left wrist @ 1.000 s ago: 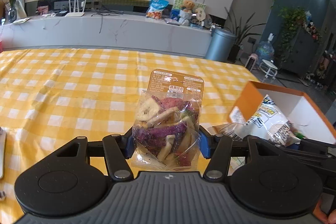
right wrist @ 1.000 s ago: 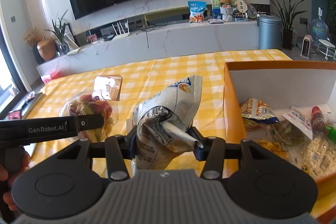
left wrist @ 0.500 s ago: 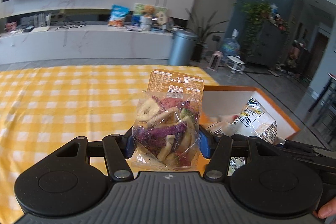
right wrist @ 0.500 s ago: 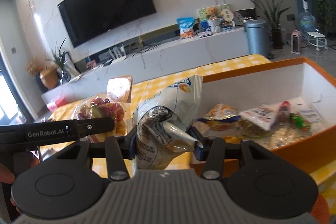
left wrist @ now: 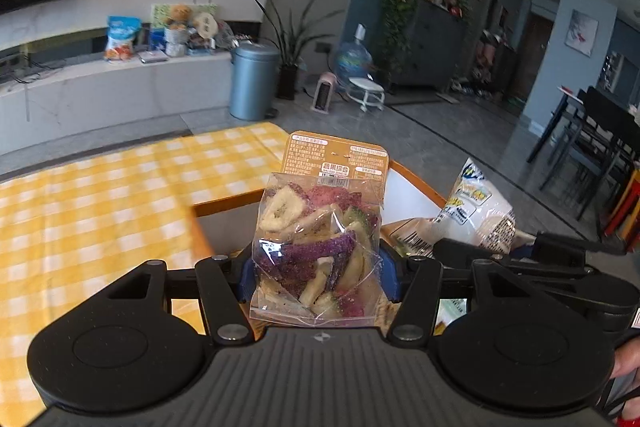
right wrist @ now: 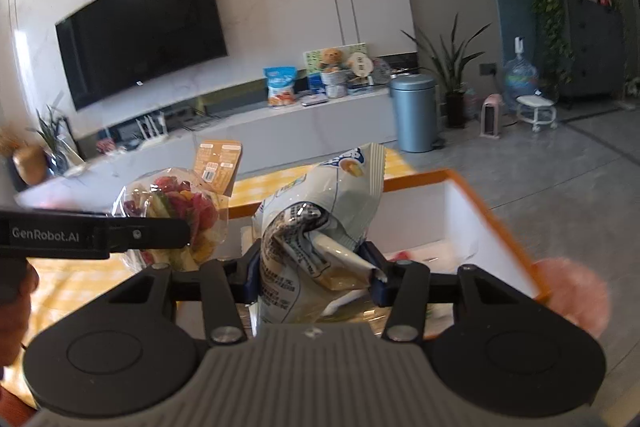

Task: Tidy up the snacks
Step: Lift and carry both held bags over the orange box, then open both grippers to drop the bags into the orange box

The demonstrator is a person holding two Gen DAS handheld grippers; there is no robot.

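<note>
Up front in the left wrist view, an orange box (left wrist: 416,183) with white inner walls sits on the bench (left wrist: 100,211), which wears a yellow checked cloth. Little of the box's inside shows here; a glimpse of wrapped snacks lies low behind the held bag. Beyond the bench stand a grey bin (left wrist: 253,81), a potted plant (left wrist: 294,55) and a water jug (left wrist: 354,61) on the floor, all well apart from the work. The left hand-held gripper (left wrist: 318,275) is clamped on a clear bag of dried fruit chips (left wrist: 316,247), upright between its blue pads, with the orange header card on top. The bag hangs over the near edge of the box. To the right, a white snack bag (left wrist: 478,211) juts up above the other tool.

Seen from the right wrist view, the box (right wrist: 472,195) lies ahead and to the right, with a few packets barely visible on its floor behind the fingers. A wall television (right wrist: 140,31) and a long shelf with a blue packet (right wrist: 280,87) fill the background. The right hand-held gripper (right wrist: 316,277) squeezes the crumpled white snack bag (right wrist: 320,227), held above the box's near side. The fruit chip bag (right wrist: 176,211) hangs just left of it, over the bench beside the box's left wall.
</note>
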